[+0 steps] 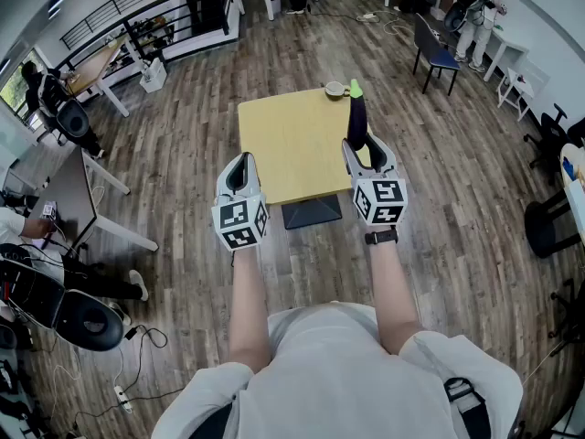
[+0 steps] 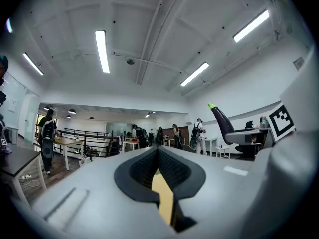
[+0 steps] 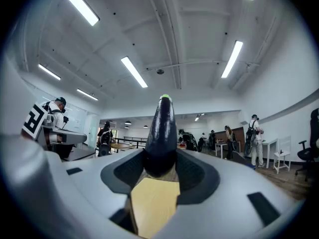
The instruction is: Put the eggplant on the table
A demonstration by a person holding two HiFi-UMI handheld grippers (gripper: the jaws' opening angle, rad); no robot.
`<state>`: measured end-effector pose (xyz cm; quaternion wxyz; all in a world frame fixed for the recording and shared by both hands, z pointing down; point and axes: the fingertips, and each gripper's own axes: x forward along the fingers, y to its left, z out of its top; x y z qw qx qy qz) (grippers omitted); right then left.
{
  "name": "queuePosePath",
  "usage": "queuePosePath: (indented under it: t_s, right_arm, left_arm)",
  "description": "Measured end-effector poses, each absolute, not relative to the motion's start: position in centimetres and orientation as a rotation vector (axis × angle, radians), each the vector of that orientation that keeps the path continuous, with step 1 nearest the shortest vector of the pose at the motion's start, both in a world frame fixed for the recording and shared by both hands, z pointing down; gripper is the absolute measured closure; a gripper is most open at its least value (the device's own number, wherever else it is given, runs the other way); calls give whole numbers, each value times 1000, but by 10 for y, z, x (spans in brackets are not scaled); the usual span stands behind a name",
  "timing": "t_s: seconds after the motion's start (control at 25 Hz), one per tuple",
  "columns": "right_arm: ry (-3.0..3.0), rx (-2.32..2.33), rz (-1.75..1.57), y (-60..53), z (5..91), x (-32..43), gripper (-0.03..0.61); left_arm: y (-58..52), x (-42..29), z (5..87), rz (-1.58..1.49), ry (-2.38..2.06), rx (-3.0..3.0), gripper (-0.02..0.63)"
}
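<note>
A dark purple eggplant (image 1: 356,117) with a green stem stands upright over the far right part of the yellow table (image 1: 283,144). My right gripper (image 1: 364,146) is shut on its lower end and points level. In the right gripper view the eggplant (image 3: 162,133) rises from between the two dark pads (image 3: 199,173), with the tabletop showing under it. My left gripper (image 1: 242,161) hovers over the table's near left edge, shut with nothing in it. In the left gripper view the eggplant (image 2: 222,118) shows off to the right.
A small round object (image 1: 335,88) lies at the table's far edge by the eggplant. A blue chair (image 1: 434,55) stands beyond on the right. A desk (image 1: 69,199) and a black office chair (image 1: 87,318) are at the left. People stand around the room's edges.
</note>
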<state>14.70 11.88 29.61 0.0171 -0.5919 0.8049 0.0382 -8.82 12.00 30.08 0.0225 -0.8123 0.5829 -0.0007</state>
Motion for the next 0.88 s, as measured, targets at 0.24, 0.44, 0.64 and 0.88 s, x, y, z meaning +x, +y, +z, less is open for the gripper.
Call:
queuePosePath:
  t_s: [0.24, 0.44, 0.64, 0.88]
  right_arm:
    - [2510, -1821, 105, 116, 301, 162, 376]
    - [2552, -1754, 102, 115, 304, 166, 376]
    - [2590, -1685, 28, 109, 317, 164, 374]
    - [2579, -1699, -28, 71, 331, 151, 375]
  left_arm:
    - [119, -73, 302, 1, 1827, -2506, 604]
    - [126, -58, 305, -6, 1838, -2495, 604]
    - [128, -49, 339, -92, 1867, -2528, 603]
    - [84, -57, 342, -77, 1840, -2550, 603]
